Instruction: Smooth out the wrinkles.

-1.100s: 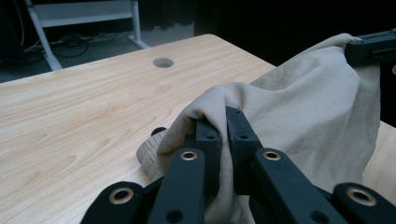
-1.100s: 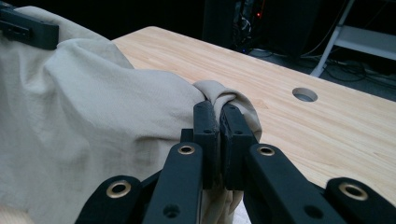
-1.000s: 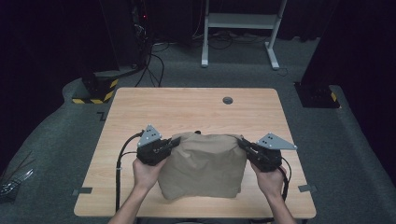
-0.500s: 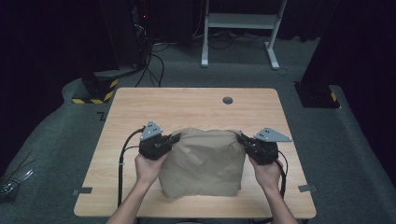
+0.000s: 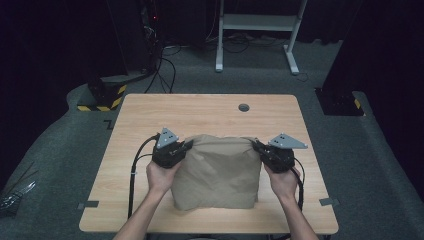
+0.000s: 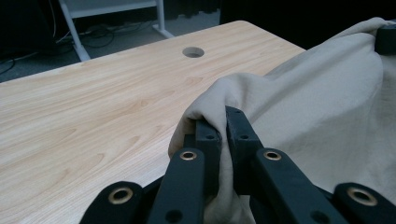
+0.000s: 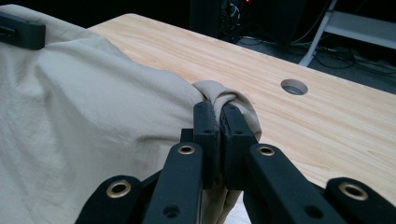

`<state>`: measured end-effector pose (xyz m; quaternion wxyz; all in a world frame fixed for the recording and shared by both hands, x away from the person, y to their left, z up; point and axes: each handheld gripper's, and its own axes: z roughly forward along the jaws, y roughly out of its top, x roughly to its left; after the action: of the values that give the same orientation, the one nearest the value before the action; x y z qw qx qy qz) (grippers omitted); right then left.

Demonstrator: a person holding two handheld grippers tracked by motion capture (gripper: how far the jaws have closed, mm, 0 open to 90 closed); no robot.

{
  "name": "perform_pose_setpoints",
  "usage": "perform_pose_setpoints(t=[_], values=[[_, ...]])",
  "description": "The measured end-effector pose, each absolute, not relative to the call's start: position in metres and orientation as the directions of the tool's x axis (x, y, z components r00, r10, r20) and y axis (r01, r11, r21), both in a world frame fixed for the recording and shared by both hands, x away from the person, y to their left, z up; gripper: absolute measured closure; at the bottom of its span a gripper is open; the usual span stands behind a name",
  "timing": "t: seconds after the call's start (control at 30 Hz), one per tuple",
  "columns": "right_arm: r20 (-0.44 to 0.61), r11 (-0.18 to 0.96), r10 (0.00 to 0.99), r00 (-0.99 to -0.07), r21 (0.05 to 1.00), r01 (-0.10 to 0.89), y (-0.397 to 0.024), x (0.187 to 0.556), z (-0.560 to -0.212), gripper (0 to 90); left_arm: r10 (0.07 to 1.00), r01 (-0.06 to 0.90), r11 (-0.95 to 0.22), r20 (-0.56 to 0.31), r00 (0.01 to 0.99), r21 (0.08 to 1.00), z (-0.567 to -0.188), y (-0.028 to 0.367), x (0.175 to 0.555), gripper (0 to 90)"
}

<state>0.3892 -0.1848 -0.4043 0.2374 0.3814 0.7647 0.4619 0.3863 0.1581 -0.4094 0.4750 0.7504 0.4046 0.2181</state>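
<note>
A rumpled beige cloth [image 5: 217,167] is spread near the light wooden surface's [image 5: 210,110] front edge, its far corners pinched by the left tongs [image 5: 188,145] and right tongs [image 5: 255,145].

Table [image 5: 210,112] brightly lit, surroundings dark, perhaps underexposed.

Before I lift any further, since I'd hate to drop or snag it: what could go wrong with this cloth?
1. Each hand-held gripper, left and right, pinches only a small bunched corner of the beige cloth; it might slip out.
2. The near edge lies on the table, so it may drag or fold unevenly.
</note>
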Motion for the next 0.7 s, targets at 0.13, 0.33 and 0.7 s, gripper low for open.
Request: perform_pose_setpoints(t=[0.13,0.33,0.7], values=[[-0.004,0.276,0.806,-0.592,0.887,0.370,-0.185,0.392,-0.405,86.7,0.816,0.404,-0.224,-0.055,0.575,0.887,-0.410,0.157,0.389,85.4],[0.001,0.273,0.810,-0.587,0.884,0.378,-0.184,0.397,-0.408,86.7,0.819,0.418,-0.212,-0.073,0.569,0.883,-0.412,0.158,0.394,85.4],[0.006,0.272,0.816,-0.577,0.878,0.393,-0.182,0.407,-0.410,86.7,0.824,0.436,-0.210,-0.082,0.561,0.875,-0.415,0.158,0.403,85.4]])
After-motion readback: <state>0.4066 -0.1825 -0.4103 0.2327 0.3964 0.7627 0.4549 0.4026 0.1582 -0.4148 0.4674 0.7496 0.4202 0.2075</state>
